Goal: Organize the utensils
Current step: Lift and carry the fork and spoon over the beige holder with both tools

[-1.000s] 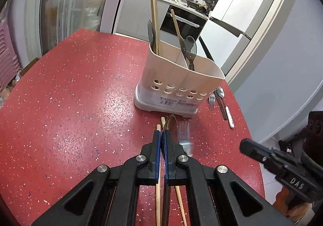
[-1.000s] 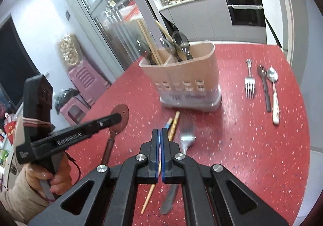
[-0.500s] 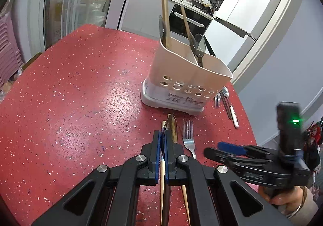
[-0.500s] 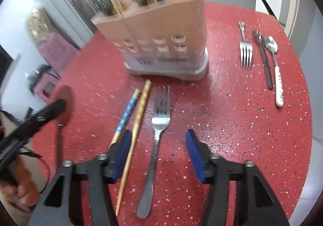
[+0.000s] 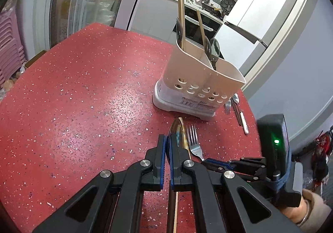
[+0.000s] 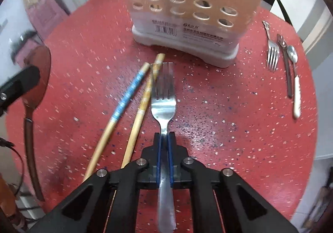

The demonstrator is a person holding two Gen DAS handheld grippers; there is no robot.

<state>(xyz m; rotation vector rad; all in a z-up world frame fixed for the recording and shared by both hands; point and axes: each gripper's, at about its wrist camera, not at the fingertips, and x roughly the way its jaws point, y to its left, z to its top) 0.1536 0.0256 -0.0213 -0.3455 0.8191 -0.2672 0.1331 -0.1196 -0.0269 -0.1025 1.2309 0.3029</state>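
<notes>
A beige utensil holder (image 5: 195, 79) with chopsticks and dark spoons in it stands on the red table (image 5: 83, 87); it also shows in the right wrist view (image 6: 187, 4). My left gripper (image 5: 167, 145) is shut on a brown spoon (image 5: 175, 133), seen edge-on, held above the table. The spoon shows at the left in the right wrist view (image 6: 39, 74). My right gripper (image 6: 164, 139) is shut on the neck of a steel fork (image 6: 163, 95) in front of the holder. Two chopsticks (image 6: 124, 99) lie left of the fork.
A second fork (image 6: 272, 56), a dark spoon (image 6: 286, 62) and a white-handled spoon (image 6: 295, 87) lie right of the holder near the table's right edge. Pink stools (image 5: 8, 45) and a glass door stand to the left.
My right gripper opened, dropped to the fork and has shut on its neck. My left gripper has stayed shut on the brown spoon.
</notes>
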